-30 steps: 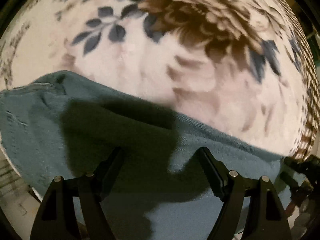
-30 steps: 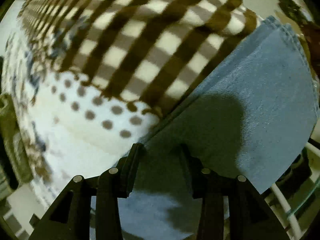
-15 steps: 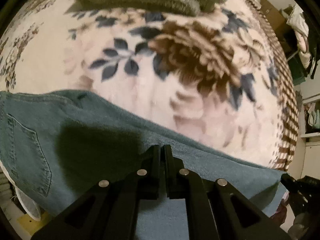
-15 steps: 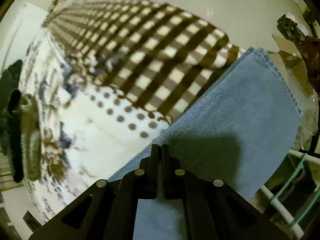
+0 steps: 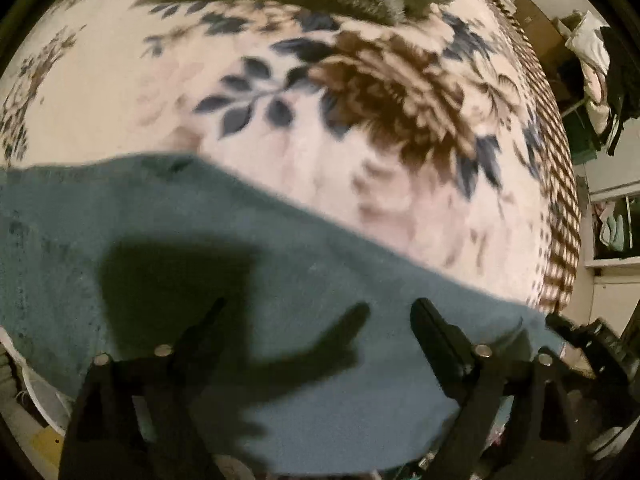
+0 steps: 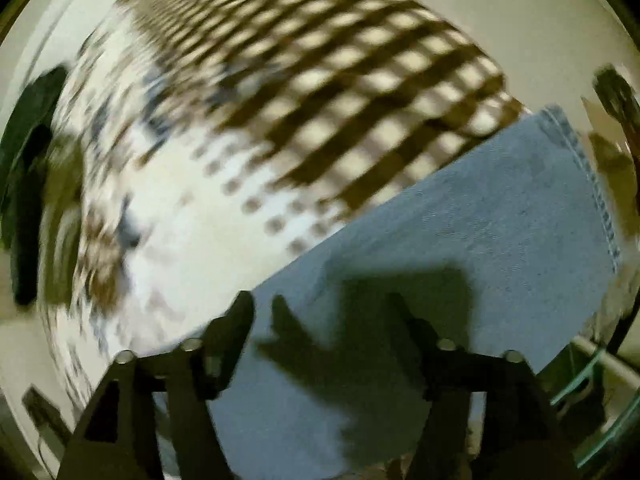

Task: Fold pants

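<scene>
We see both tongs wide, jaws just opened, gripping nothing: left gripper (image 5: 316, 316) and right gripper (image 6: 320, 312) hover over the pants (image 5: 280, 280), which lie flat on the floral blanket (image 5: 360, 140), hem (image 6: 592, 184) near its checked border (image 6: 360, 80).

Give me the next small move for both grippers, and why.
Probably lower both and close on the far edge of the jeans. The left gripper and right gripper have just been opening and hang above flat denim, nothing between the fingers.
</scene>
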The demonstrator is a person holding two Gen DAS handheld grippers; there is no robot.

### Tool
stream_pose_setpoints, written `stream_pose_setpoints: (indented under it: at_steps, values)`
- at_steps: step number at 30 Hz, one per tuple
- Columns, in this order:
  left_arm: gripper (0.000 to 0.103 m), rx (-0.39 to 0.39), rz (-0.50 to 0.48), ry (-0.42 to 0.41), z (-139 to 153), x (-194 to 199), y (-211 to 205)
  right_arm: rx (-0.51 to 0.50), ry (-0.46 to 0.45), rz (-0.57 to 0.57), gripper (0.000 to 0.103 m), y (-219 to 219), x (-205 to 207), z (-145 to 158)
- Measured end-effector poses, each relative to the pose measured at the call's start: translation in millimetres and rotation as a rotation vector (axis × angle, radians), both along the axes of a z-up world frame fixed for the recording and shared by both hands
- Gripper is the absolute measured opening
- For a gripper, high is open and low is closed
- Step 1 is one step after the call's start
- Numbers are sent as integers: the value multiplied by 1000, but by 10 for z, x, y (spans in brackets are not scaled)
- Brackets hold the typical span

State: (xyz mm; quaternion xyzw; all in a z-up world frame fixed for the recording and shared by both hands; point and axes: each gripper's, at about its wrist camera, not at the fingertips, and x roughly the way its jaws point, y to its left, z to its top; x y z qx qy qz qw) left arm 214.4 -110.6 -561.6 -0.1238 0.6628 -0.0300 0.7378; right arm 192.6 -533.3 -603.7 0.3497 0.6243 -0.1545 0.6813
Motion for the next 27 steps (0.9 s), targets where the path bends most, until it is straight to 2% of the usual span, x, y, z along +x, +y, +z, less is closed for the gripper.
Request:
stream_pose_setpoints:
  at_steps: [5,9,13,16,18,20,22,24,27]
  values:
    - [90,49,93,-30,213,-360,537,97,-28,262,74,758,227,243]
    - [90,153,234,-62,306,-574,1321,216,-44,457,74,1645,661,293]
    - [90,192,349,-21,198,-702,1951,287,-13,549,74,2550,1055,96]
    - [90,214,407,-1,105,-749,2382,305,30,575,74,3004,1341,-91]
    - [90,218,420,1,68,-763,2577,309,82,612,71,3305,1493,-273]
    - [90,219,421,4,46,-770,2685,253,130,676,59,3600,1638,-432]
    - [90,213,407,5,26,-762,2744,202,153,748,42,3820,1640,-474]
    - [90,195,389,4,37,-783,2759,166,156,819,40,3916,1481,-393]
    - [90,164,350,2,53,-793,2713,189,168,865,40,3935,1325,-353]
